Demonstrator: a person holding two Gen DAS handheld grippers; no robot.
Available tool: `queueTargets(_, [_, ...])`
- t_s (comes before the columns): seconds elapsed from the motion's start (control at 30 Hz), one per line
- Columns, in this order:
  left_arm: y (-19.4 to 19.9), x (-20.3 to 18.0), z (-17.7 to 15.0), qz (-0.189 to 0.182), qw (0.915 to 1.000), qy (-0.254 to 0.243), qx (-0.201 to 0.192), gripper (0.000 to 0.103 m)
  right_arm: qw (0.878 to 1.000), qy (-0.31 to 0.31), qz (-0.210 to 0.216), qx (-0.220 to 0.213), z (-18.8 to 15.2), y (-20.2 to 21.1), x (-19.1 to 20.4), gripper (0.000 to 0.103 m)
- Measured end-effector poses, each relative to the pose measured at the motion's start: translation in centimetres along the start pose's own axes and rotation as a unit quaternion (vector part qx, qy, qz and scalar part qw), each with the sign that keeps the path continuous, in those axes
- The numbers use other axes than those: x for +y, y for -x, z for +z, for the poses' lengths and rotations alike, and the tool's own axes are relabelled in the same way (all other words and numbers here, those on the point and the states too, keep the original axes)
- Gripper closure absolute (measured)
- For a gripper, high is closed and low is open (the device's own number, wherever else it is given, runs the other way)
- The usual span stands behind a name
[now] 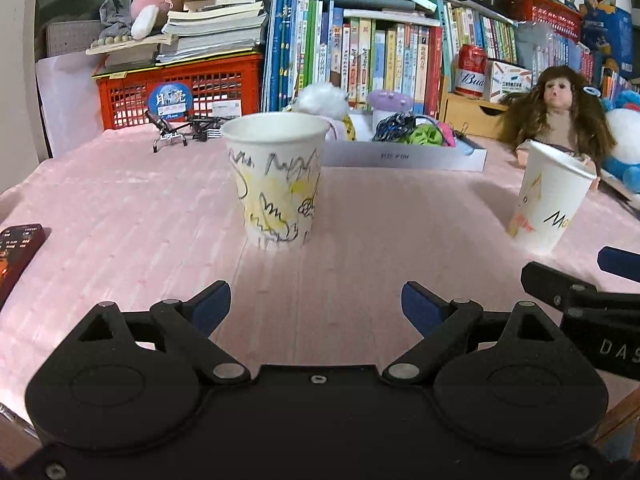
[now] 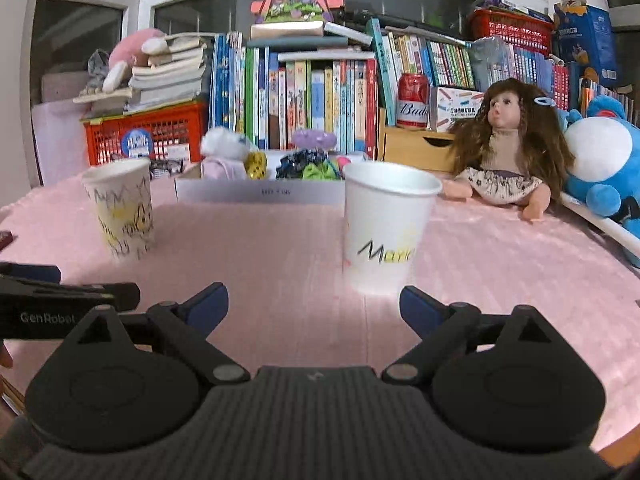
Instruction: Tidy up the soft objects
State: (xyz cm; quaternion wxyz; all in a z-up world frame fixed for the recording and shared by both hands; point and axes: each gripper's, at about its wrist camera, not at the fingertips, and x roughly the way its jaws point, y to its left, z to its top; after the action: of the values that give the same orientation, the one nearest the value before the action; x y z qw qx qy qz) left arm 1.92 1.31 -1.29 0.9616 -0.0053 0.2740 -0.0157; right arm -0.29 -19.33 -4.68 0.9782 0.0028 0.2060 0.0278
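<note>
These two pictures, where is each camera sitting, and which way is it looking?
Left wrist: sits on the left gripper, looking forward over its open fingers at the scribbled cup; the right gripper's finger pokes in at the right edge.
Right wrist: sits on the right gripper, facing the plain cup; the left gripper's finger enters at the left edge.
Shared: both cups, the doll, white tray, books, pink tabletop.
</note>
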Motion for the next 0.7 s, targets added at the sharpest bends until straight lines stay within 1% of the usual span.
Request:
queueTargets(0.2, [-0.8,0.0,-0.7,0.007,0.9999,0.000,0.010,0.011,1.000,0.013,-0.005,0.012,-0.8,-0.6,0.4,0.006])
queueTargets(0.33, [-1.0,-0.1,-1.0,0.012,0.9999,-0.005,0.007,0.010,1.000,0.013,-0.005,0.022,-1.2,-1.0,0.4,0.006])
queueTargets(0.53, [-1.1,-0.2,-1.1,0.010,0.9999,-0.004,0.007,0.007,0.999,0.011,-0.003,0.038,-1.7,-1.6,0.3,0.006])
queueTargets(0.7, [-1.3,-0.1,-1.1,0.010,0.9999,-0.003,0.012,0.002,0.999,0.009,-0.002,0.040,-1.7,-1.7,0.2,0.004])
